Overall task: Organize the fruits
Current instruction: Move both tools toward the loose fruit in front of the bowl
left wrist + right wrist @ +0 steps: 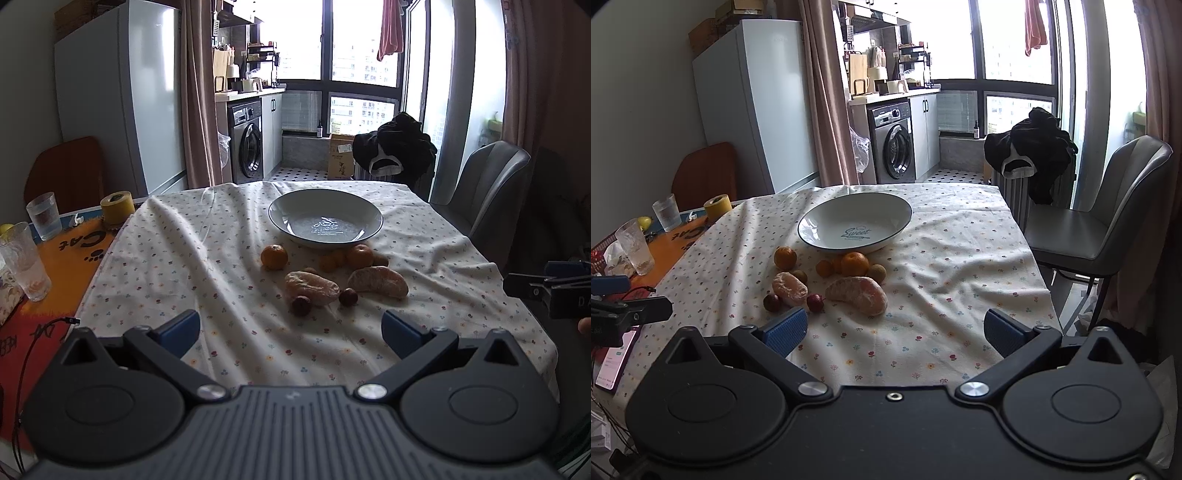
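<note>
Both grippers hang back at the bottom of their frames, left gripper point(290, 329) and right gripper point(894, 329), jaws spread wide, nothing in them. The fruit sits mid-frame on the wrinkly cloth point(960, 266), just in front of the bowl point(855, 222), which has nothing in it.

What I'd worry about: the peeled pieces look soft, so a hard squeeze could mash them, and the little round ones could roll off down a fold if nudged.

Count, best I can tell: two peeled chunks point(857, 293), two bigger oranges point(854, 263), two tiny ones point(824, 268), two dark red ones point(815, 302), two brownish-green ones point(877, 272). Some overlap, so small ones could be hiding.
</note>
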`<state>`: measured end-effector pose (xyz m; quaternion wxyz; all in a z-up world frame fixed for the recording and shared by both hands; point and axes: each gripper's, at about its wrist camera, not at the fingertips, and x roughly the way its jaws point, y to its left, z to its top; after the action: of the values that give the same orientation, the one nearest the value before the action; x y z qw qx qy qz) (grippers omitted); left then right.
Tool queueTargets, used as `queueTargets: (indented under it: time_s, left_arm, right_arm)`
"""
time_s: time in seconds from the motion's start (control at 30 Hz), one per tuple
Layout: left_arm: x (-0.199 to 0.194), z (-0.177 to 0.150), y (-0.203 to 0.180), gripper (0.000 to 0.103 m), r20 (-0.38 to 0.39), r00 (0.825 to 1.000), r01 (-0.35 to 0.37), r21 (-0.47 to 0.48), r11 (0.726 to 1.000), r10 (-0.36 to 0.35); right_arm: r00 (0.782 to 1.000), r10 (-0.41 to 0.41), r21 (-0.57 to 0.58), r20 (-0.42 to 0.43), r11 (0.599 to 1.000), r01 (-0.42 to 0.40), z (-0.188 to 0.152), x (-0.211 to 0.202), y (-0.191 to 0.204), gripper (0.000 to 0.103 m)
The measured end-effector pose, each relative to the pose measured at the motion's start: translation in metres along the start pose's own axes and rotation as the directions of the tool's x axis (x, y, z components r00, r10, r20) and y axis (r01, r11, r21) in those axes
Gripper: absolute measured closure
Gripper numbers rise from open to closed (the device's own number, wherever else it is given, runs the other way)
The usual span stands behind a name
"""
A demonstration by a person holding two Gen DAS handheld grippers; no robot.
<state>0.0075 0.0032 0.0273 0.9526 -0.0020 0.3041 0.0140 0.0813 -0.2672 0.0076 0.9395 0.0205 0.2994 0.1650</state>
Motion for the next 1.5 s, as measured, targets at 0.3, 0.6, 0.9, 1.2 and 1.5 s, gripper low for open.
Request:
queueTargets:
  time_s: [0.3,0.6,0.9,1.2,1.5]
  left_arm:
    - [-0.001,-0.003,0.001,0.000,0.003,1.000,0.001,-0.001,1.000,-0.001]
    - [-0.002,-0.002,0.002,0.000,0.002,1.000,0.003,-0.001,1.000,-0.003]
    - [0.002,0.000,0.000,0.000,-0.003,1.000,0.005,0.005,1.000,-0.005]
    - [0.035,0.005,0.000,0.000,-0.055,0.998,0.020,-0.002,1.000,-0.020]
    - [0.070,0.008,0.000,0.000,-0.100,0.993,0.059,-0.015,0.998,-0.060]
  right_arm:
    - [1.000,-0.009,0.007,0.005,1.000,0.009,0.000,-0.001,-0.003,0.000]
    - [1.000,-0.020,0.011,0.010,1.000,0.020,0.001,-0.002,-0.005,0.000]
    - [1.000,-0.010,0.012,0.013,1.000,0.010,0.004,0.000,-0.006,0.000]
    - [0.999,-0.012,0.029,-0.035,1.000,0.013,0.003,0.032,-0.015,0.000]
    - [0.998,0.003,0.049,-0.064,0.999,0.000,0.006,0.064,-0.021,0.000]
